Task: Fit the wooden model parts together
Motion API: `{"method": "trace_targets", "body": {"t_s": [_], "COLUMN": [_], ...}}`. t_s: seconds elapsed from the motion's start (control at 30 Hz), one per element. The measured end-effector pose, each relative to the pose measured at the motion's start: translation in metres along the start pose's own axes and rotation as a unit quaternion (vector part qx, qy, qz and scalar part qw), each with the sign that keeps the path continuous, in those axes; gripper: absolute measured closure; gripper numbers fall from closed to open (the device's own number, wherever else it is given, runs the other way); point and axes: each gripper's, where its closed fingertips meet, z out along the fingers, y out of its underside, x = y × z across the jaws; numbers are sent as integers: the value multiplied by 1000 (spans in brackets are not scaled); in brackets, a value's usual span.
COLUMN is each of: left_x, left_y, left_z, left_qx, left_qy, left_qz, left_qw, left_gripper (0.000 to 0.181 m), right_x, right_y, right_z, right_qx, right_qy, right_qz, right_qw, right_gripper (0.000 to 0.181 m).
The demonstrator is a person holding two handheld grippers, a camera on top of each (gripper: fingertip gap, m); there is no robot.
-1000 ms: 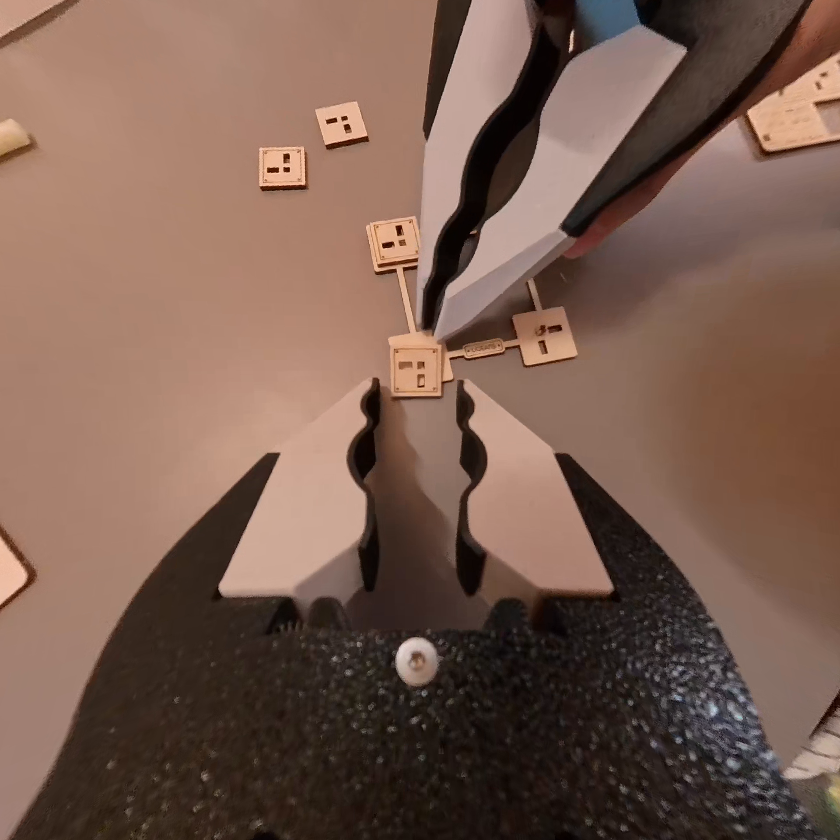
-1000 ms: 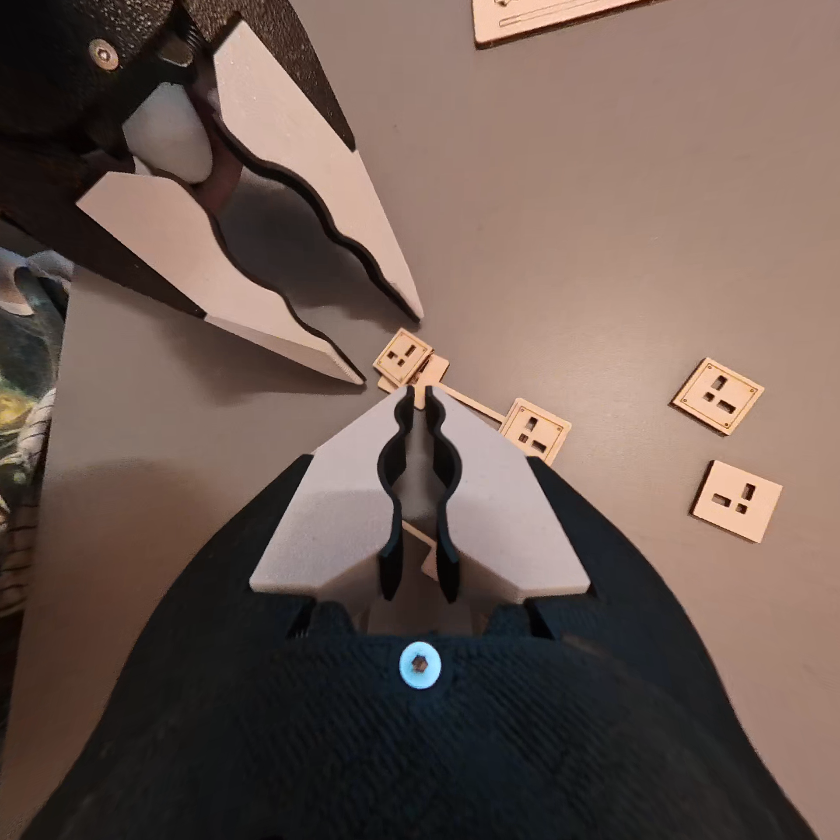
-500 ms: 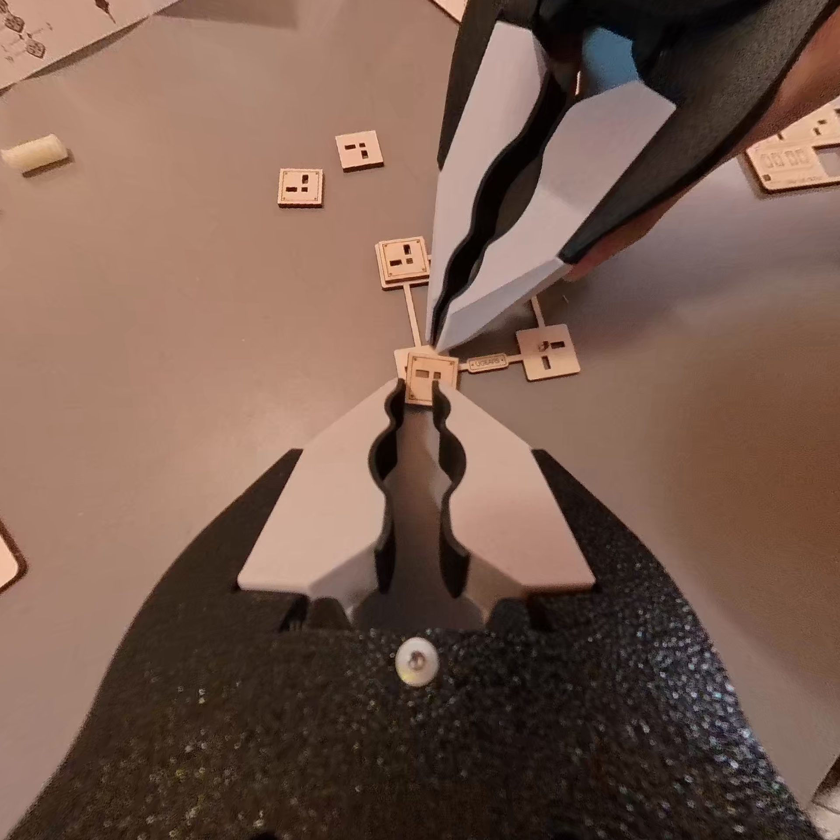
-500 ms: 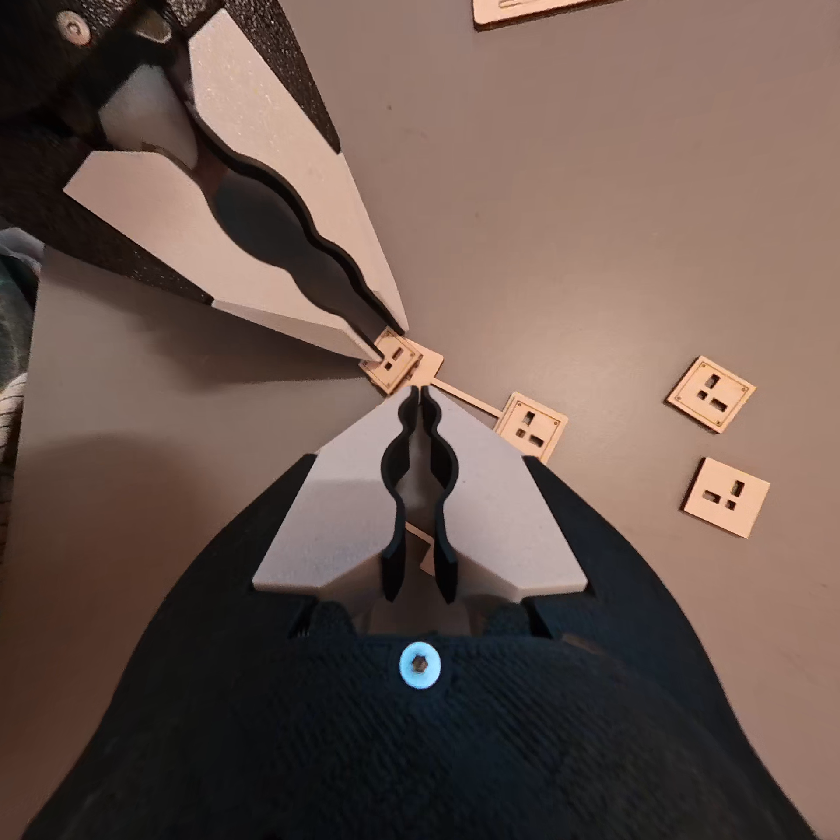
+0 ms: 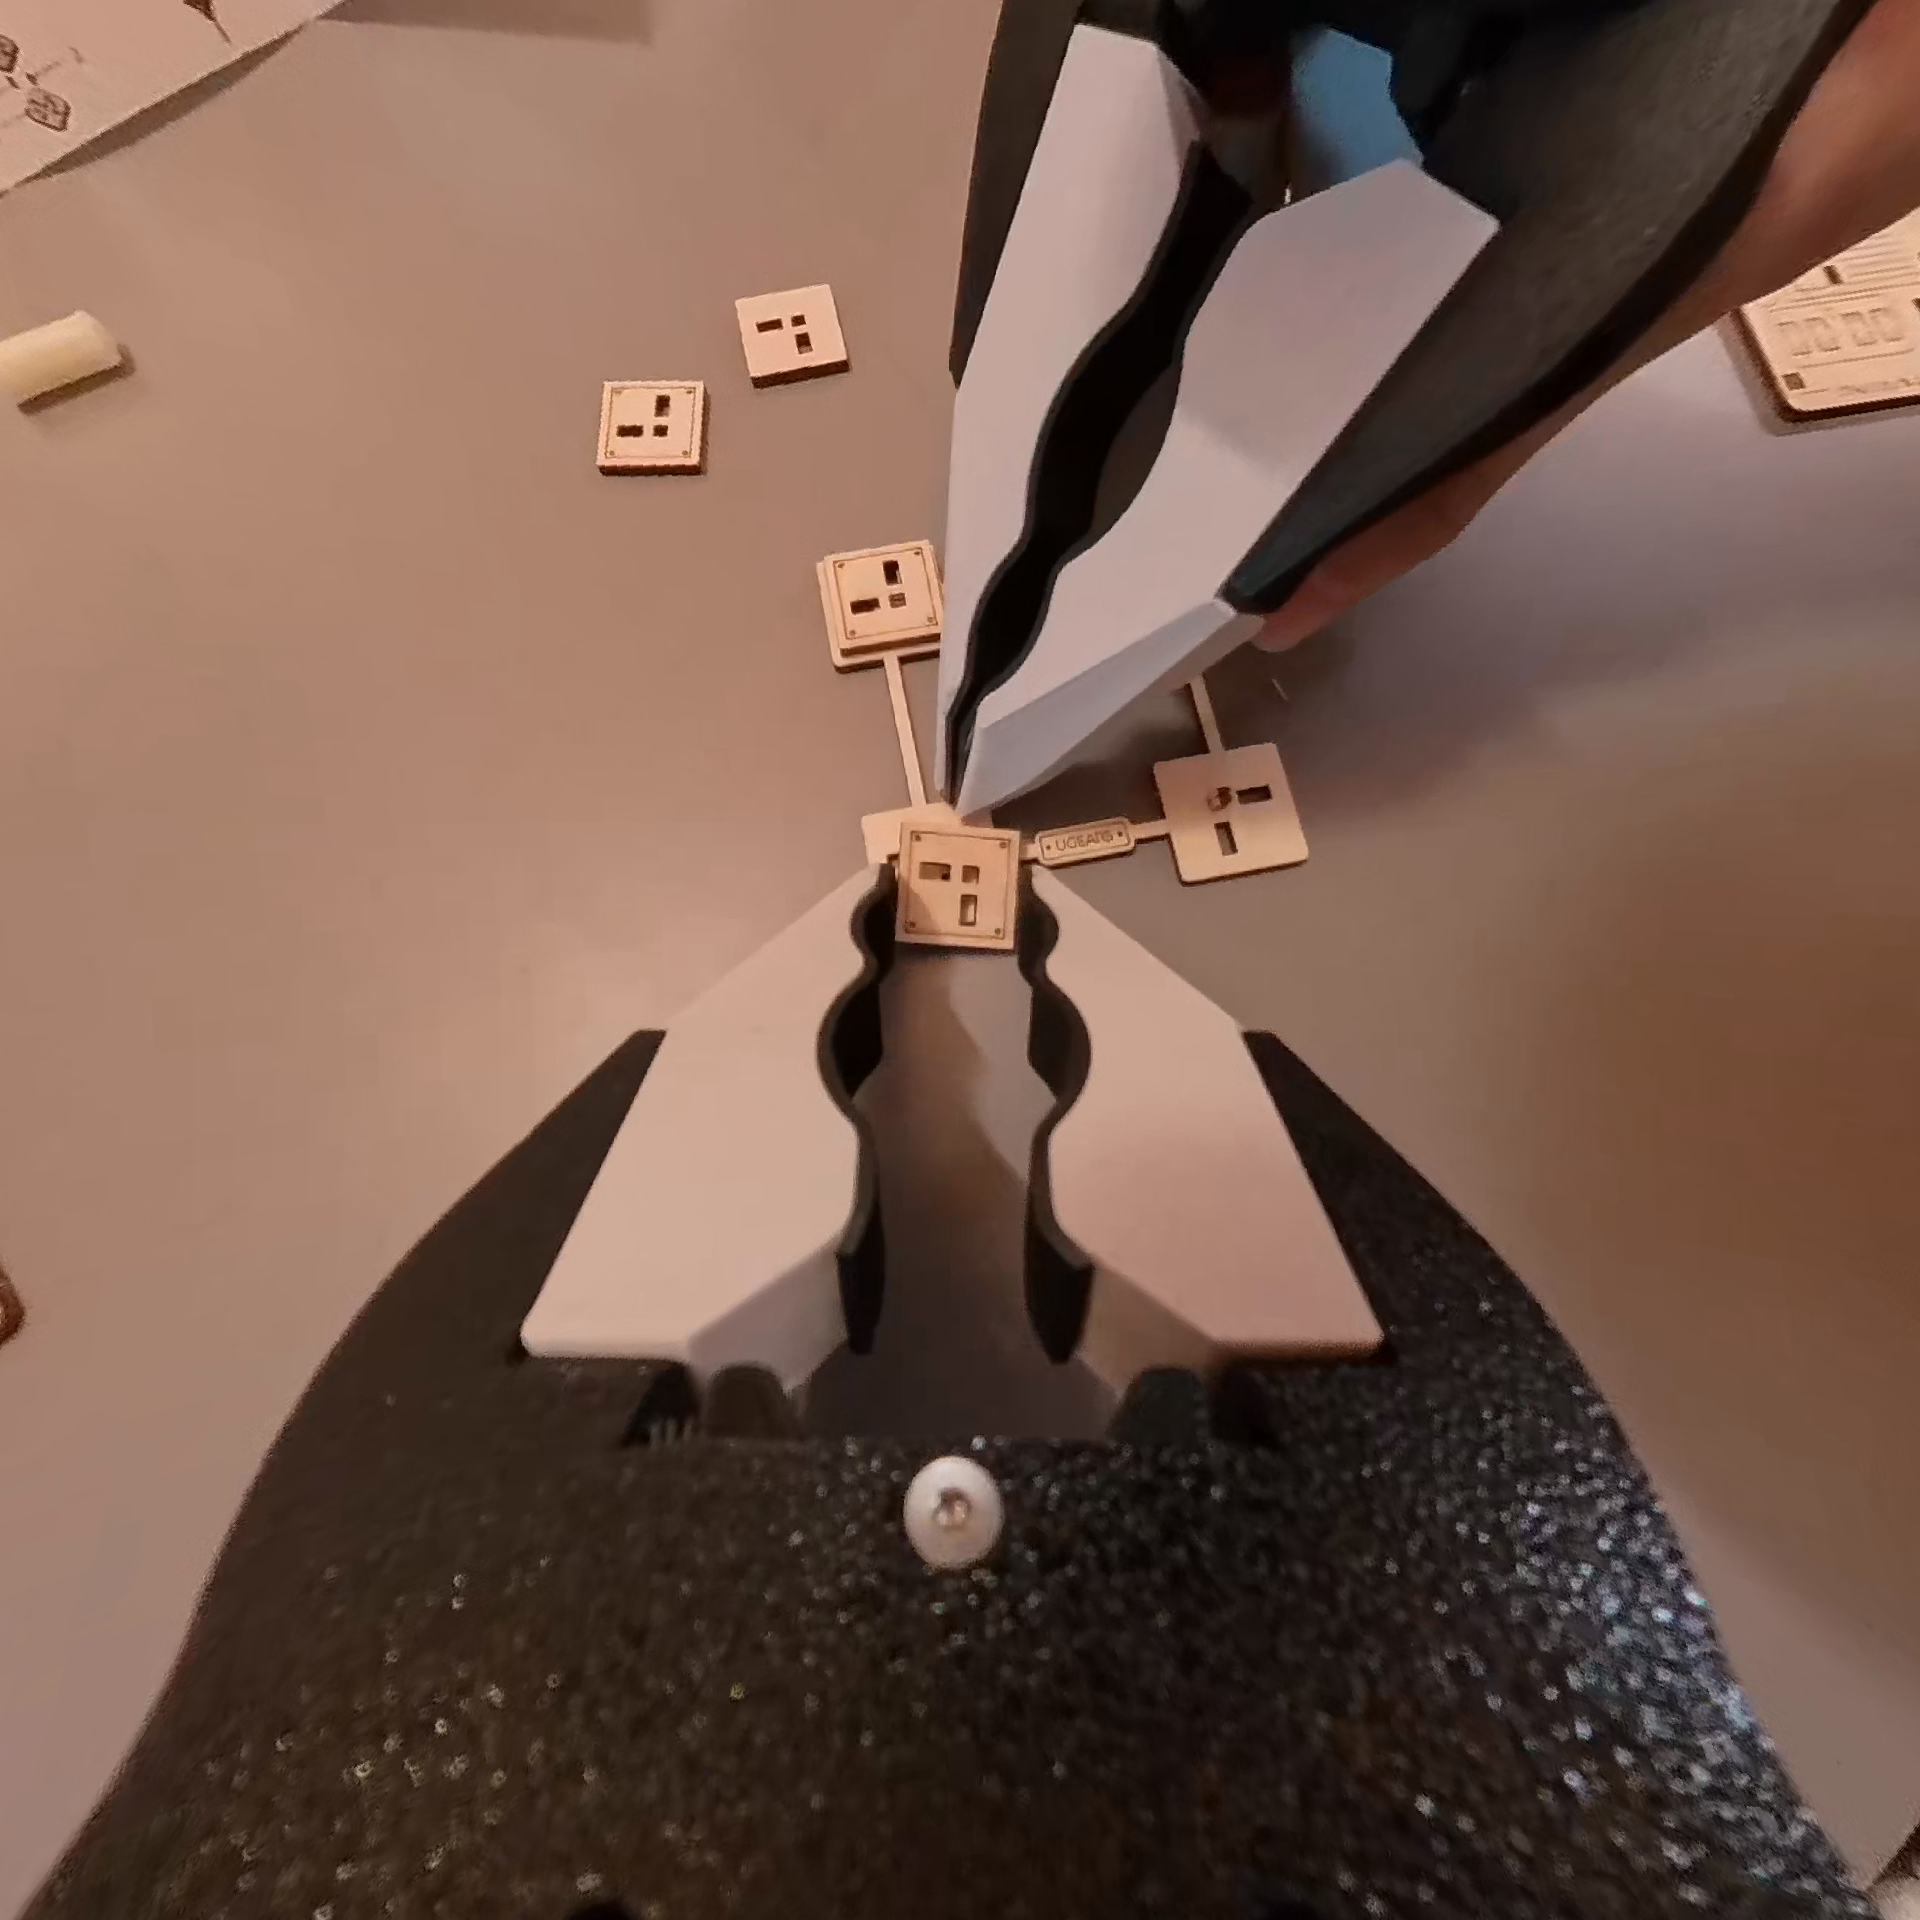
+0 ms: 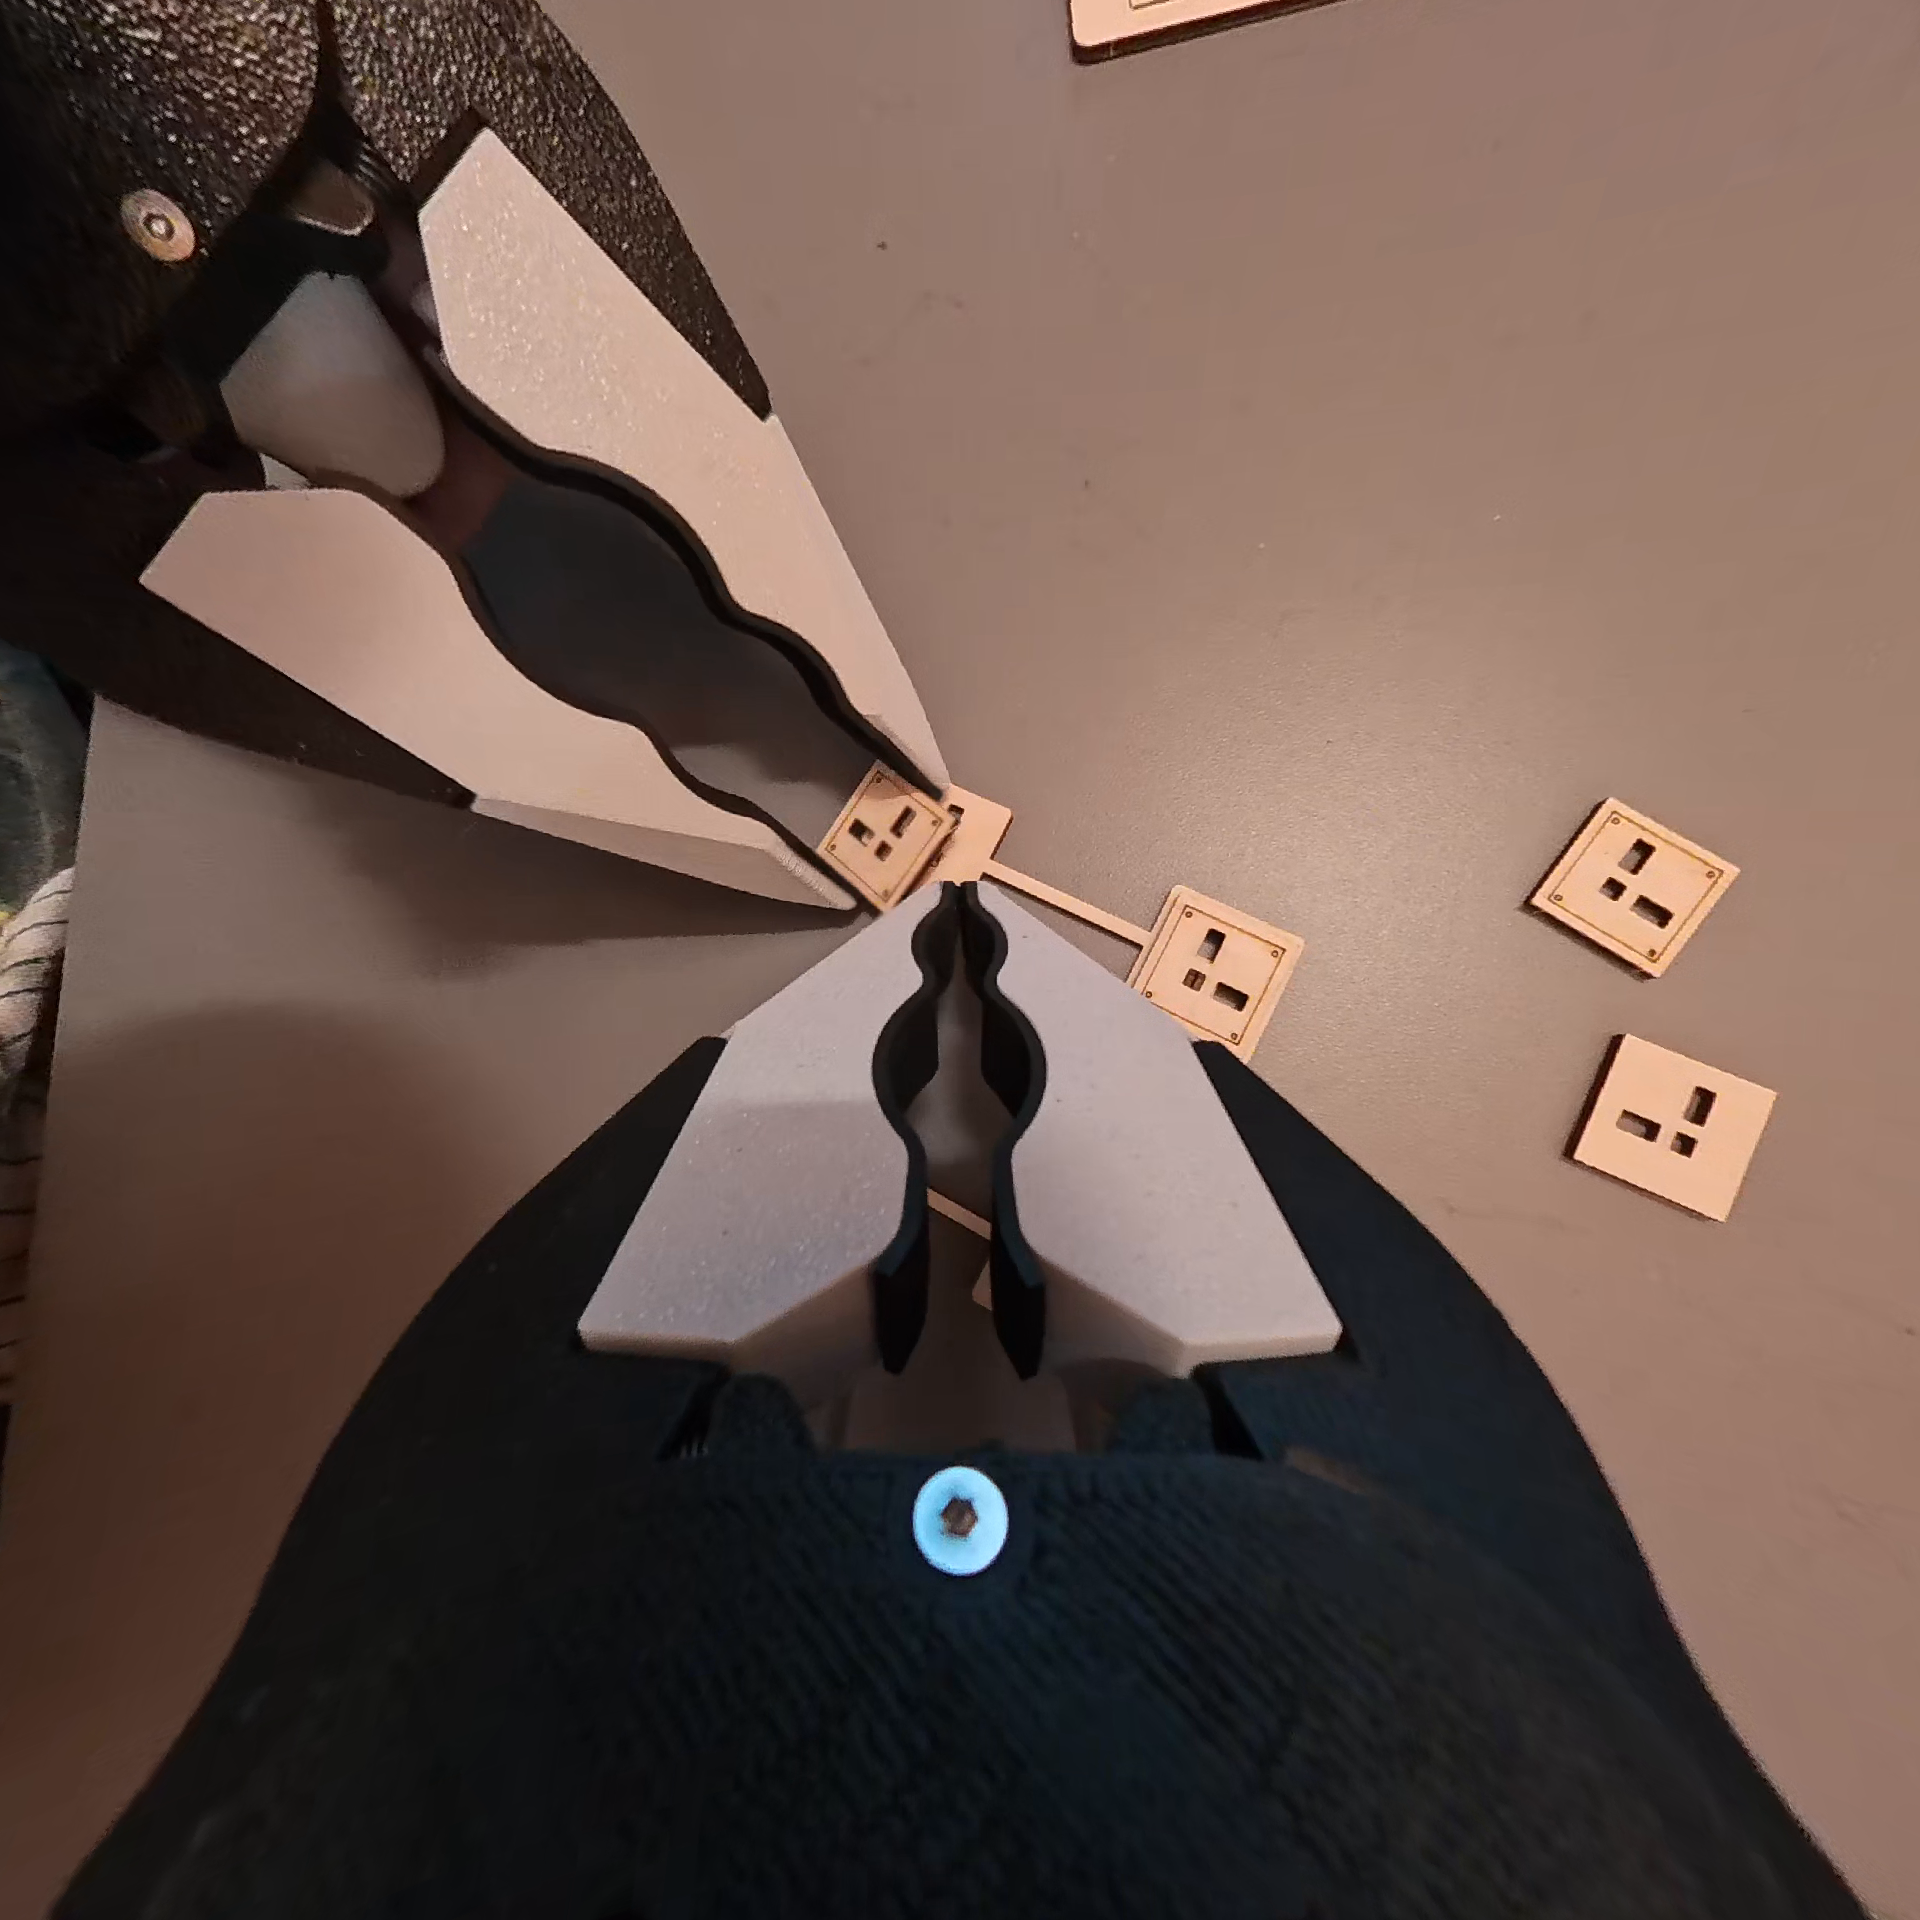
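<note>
My left gripper (image 5: 957, 883) is shut on a small wooden square with slots (image 5: 956, 906), holding it by two edges over the corner square of a thin wooden frame (image 5: 902, 727) that lies flat on the grey table. The right wrist view shows the left gripper (image 6: 891, 844) holding the square (image 6: 883, 831) above that corner (image 6: 982, 826). My right gripper (image 6: 958, 889) is shut, its tips resting on the frame corner just beyond the held square; it also shows in the left wrist view (image 5: 954, 805). Two more frame squares (image 5: 883, 608) (image 5: 1231, 810) sit at the stick ends.
Two loose wooden squares (image 5: 652, 426) (image 5: 792, 335) lie at the far left; they also show at the right in the right wrist view (image 6: 1631, 883) (image 6: 1668, 1122). A white cylinder (image 5: 57, 353), a paper sheet (image 5: 104, 83) and a wooden sheet (image 5: 1839, 343) lie near the edges. Less than 4 cm separates the two grippers' tips. The white cylinder (image 5: 57, 353) is about equally far from each gripper, around 20 centimeters.
My left gripper has moved forward and closed from open onto the small wooden square. My right gripper has stayed shut with its tips on the frame corner.
</note>
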Motion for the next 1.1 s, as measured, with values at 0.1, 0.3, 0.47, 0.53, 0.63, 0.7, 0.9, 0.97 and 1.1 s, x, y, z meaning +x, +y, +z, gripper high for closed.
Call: {"method": "trace_targets", "body": {"t_s": [0.1,0.3,0.47,0.53,0.63,0.7,0.9,0.97,1.1], "left_x": [-3,-7,-6,-5,-5,-3,1,1,0], "left_y": [-1,-2,-2,-2,-2,-3,-7,-8,-10], "left_z": [0,1,1,2,2,3,4,5,5], "left_qx": [2,13,10,11,11,12,18,19,21], "left_qy": [-14,-10,-5,-2,-1,1,7,10,8], "left_qz": [-9,-66,-93,-97,-96,-96,-92,-96,-97], "left_qw": [1000,998,996,995,995,995,996,995,995], "left_gripper": [161,161,161,161,161,161,161,161,161], "right_x": [0,0,0,0,0,0,3,4,12], "right_y": [0,0,0,0,0,1,1,1,0], "right_z": [0,0,0,0,-1,-1,-2,-4,-11], "right_qx": [0,1,0,-1,-1,-1,6,6,11], "right_qy": [1,0,2,3,-1,-4,-5,-8,10], "right_qz": [-3,-4,-7,-8,-7,-7,7,11,14], "right_qw": [1000,1000,1000,1000,1000,1000,1000,1000,1000], "right_gripper": [181,181,181,181,181,181,181,181,181]}}
